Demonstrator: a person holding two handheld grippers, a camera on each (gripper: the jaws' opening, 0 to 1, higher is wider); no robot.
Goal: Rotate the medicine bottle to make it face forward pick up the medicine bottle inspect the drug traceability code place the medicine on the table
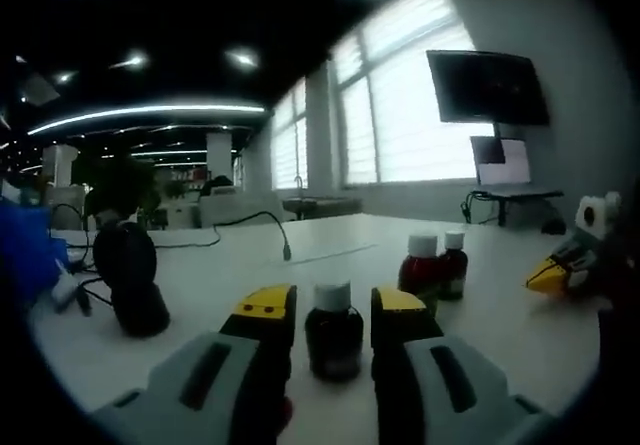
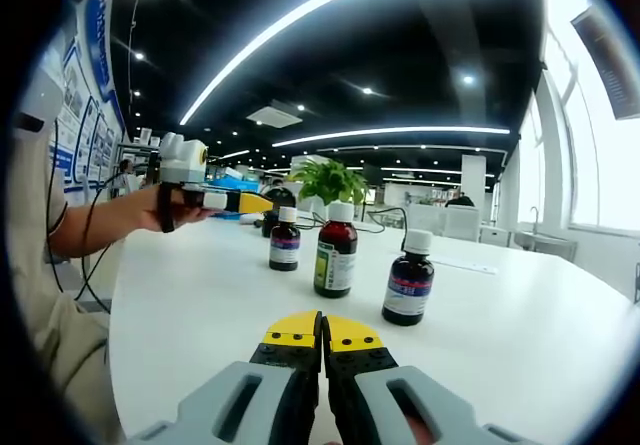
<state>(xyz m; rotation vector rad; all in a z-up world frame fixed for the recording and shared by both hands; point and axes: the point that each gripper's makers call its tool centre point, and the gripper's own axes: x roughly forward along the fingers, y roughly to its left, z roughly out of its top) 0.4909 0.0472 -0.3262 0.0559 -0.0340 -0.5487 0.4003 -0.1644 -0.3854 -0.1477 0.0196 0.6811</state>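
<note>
A dark medicine bottle [image 1: 333,330] with a white cap stands upright on the white table [image 1: 250,265], in the gap between my left gripper's [image 1: 332,303] open yellow-tipped jaws. I see no contact with it. Two more bottles [image 1: 422,265] [image 1: 453,260] stand further right. In the right gripper view, three capped bottles line up: a small one [image 2: 285,240], a green-labelled one [image 2: 335,250] and a blue-labelled one [image 2: 408,280]. My right gripper [image 2: 322,331] sits low before them, shut on nothing. A person's hand holds the left gripper [image 2: 215,201] at the far left.
A black round device [image 1: 130,275] with cables stands at the table's left. The right gripper [image 1: 565,265] shows at the right edge. A potted plant [image 2: 325,180] is behind the bottles. The person's forearm [image 2: 100,225] lies along the table's left edge. A monitor [image 1: 487,85] hangs on the wall.
</note>
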